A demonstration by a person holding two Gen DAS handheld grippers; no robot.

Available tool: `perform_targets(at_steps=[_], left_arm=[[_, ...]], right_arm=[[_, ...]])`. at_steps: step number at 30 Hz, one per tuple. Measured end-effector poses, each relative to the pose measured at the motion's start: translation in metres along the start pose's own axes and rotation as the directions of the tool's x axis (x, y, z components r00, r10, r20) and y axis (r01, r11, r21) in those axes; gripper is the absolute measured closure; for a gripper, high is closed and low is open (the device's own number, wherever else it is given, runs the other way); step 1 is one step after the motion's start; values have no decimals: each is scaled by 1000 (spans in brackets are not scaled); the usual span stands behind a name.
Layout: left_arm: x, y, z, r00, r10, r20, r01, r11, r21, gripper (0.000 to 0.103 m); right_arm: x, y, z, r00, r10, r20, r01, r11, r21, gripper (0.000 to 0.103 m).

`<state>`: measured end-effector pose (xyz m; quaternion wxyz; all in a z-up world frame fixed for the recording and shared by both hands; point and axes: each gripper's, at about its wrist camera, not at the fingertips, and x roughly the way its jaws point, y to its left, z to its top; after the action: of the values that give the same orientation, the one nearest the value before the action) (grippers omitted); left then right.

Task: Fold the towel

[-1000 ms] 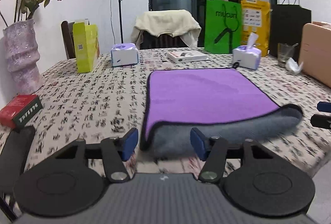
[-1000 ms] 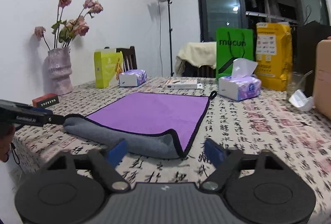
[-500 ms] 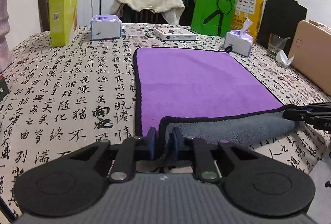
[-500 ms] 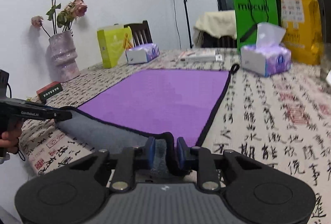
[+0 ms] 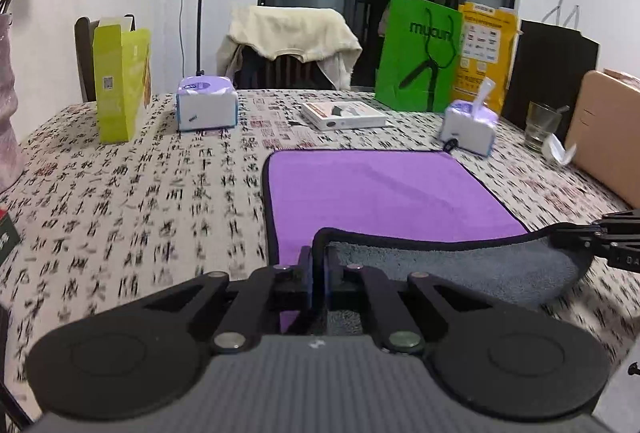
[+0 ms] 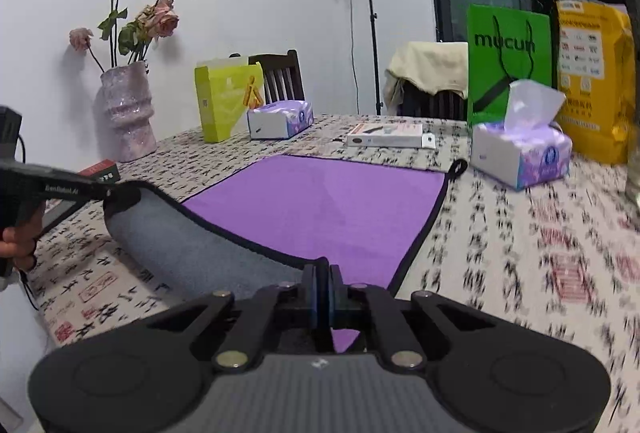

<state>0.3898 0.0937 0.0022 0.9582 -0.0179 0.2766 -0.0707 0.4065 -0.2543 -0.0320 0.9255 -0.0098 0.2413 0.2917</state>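
A purple towel (image 5: 380,189) with a grey underside and black hem lies on the patterned tablecloth; it also shows in the right wrist view (image 6: 328,205). My left gripper (image 5: 319,281) is shut on its near left corner and holds it lifted. My right gripper (image 6: 324,293) is shut on the near right corner, also lifted. The near edge hangs between them, grey side (image 5: 460,269) showing. The right gripper shows in the left wrist view (image 5: 608,237), and the left one in the right wrist view (image 6: 100,191).
Around the towel stand a tissue pack (image 6: 520,153), a tissue box (image 5: 206,109), a flat white box (image 5: 344,115), a yellow-green carton (image 5: 120,81), a green bag (image 5: 420,55), a vase (image 6: 126,113), a glass (image 5: 542,121) and a tan case (image 5: 608,137).
Both grippers have closed on the towel's near corners and lifted them off the table; the near edge now rises and curls over toward the far side.
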Motion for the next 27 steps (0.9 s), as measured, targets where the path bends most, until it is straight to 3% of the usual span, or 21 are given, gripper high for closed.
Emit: perform_targets(at_steps=[5, 21, 27], left_arm=[[25, 6, 21, 1000, 0, -2, 0, 1000, -5, 98], [153, 47, 101, 990, -22, -142, 10, 997, -83, 98], [196, 50, 119, 986, -30, -162, 18, 997, -72, 98]], right_arm=[[17, -13, 24, 1000, -3, 4, 3, 999, -35, 98], [121, -82, 98, 997, 14, -75, -12, 1000, 27, 98], [173, -107, 113, 993, -43, -114, 43, 999, -1, 98]])
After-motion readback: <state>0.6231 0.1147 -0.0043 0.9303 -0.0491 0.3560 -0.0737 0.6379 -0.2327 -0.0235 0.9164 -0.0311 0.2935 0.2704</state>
